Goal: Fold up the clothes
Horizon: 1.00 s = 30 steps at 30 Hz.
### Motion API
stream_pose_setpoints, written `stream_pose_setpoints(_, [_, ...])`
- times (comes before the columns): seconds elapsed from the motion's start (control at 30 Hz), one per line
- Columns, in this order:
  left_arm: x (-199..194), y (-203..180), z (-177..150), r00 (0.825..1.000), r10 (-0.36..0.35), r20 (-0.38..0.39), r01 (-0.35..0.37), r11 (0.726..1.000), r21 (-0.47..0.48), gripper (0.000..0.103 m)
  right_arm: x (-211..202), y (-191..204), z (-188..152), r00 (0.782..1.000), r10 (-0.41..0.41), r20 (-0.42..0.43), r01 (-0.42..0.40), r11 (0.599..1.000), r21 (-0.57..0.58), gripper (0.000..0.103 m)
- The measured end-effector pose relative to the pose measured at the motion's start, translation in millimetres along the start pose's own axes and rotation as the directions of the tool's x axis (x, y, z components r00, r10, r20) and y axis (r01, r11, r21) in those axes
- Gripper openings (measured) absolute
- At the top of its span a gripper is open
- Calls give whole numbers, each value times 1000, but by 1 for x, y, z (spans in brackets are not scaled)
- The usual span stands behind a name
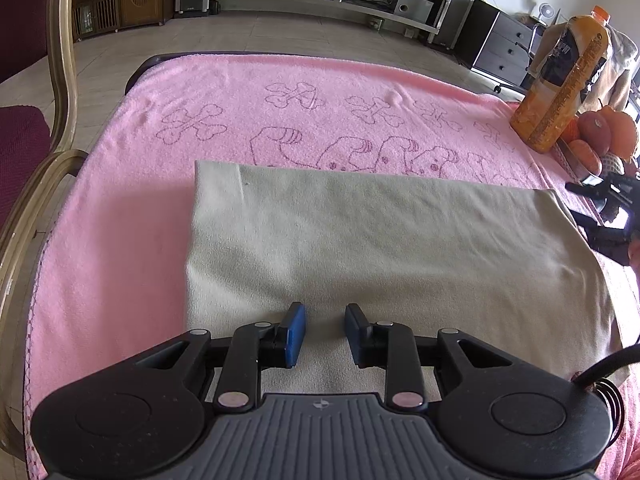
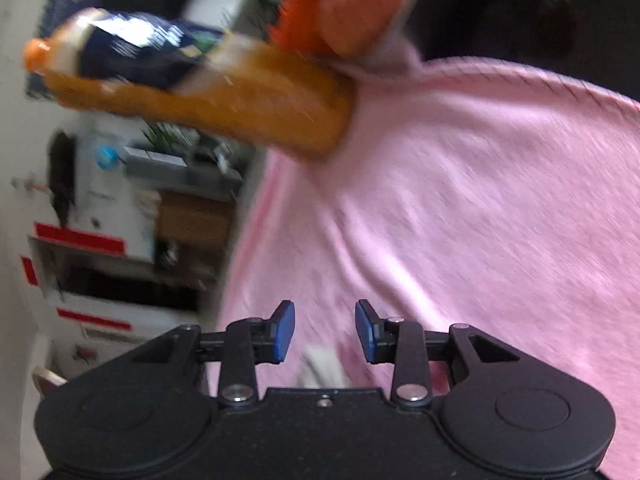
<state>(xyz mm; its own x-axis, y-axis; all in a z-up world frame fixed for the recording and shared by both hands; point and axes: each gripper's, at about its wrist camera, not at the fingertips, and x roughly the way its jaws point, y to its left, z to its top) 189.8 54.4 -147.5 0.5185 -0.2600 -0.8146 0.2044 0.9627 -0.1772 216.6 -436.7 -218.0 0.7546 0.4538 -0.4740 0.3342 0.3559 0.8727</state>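
A: Left wrist view — grey-beige cloth (image 1: 384, 248) lies flat on the pink towel (image 1: 224, 92), looks already folded into a wide rectangle, edges fairly square. Left gripper (image 1: 325, 332) hovers over the near edge, pads apart, nothing between them, not pinching the fabric.

B: And the right gripper (image 2: 325, 330)?

A: Right wrist view is blurry and rolled sideways. Jaws are opening, nothing clamped; only towel under them plus a small pale scrap of cloth (image 2: 322, 368) near the body, prob. a corner of the same garment, can't confirm. Juice bottle (image 2: 192, 88) and oranges (image 2: 344, 12) sit close ahead.

B: So what's the step?

A: My guess: regrip for another fold, w/ the right side coming back to its corner. To do it well, both grippers should pinch the near edge at matching spots, all layers caught, then lift together and lay it over so edges line up w/ the far edge.

B: Risks?

A: Grabbing the towel along w/ the cloth, thin fabric on fuzzy pile. Also right side has little room; bottle stands just beside the cloth's far right corner, easy to knock.
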Motion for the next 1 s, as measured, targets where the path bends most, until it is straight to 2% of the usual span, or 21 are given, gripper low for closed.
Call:
stream_pose_setpoints(0.13, [0,-1,0,1000,1,-1,-1,1000,-1,28,7,5,-3,992,1,-125,-8,998,-59,32])
stream_pose_setpoints(0.23, [0,-1,0,1000,2,-1,-2,1000,-1,28,6,12,-9,985,33,-168,-56,990,-132,27])
stream_pose_setpoints(0.37, [0,-1,0,1000,2,-1,-2,1000,-1,28,6,23,-19,980,60,-188,-99,973,-207,23])
stream_pose_setpoints(0.43, [0,-1,0,1000,2,-1,-2,1000,0,28,6,24,-21,986,30,-167,-66,975,-213,24])
stream_pose_setpoints(0.53, [0,0,1,1000,1,-2,-1,1000,-2,28,12,21,-21,983,-21,-185,-20,976,-219,24])
stream_pose_setpoints(0.73, [0,-1,1,1000,2,-2,-2,1000,-3,28,13,27,-26,964,70,-257,-130,966,-225,24])
stream_pose_setpoints(0.87, [0,-1,0,1000,3,-1,-3,1000,-1,28,28,24,-35,969,47,-243,-99,973,-209,24])
stream_pose_setpoints(1.0, [1,0,0,1000,2,0,-2,1000,0,28,42,25,-37,983,60,-171,-90,981,-172,25])
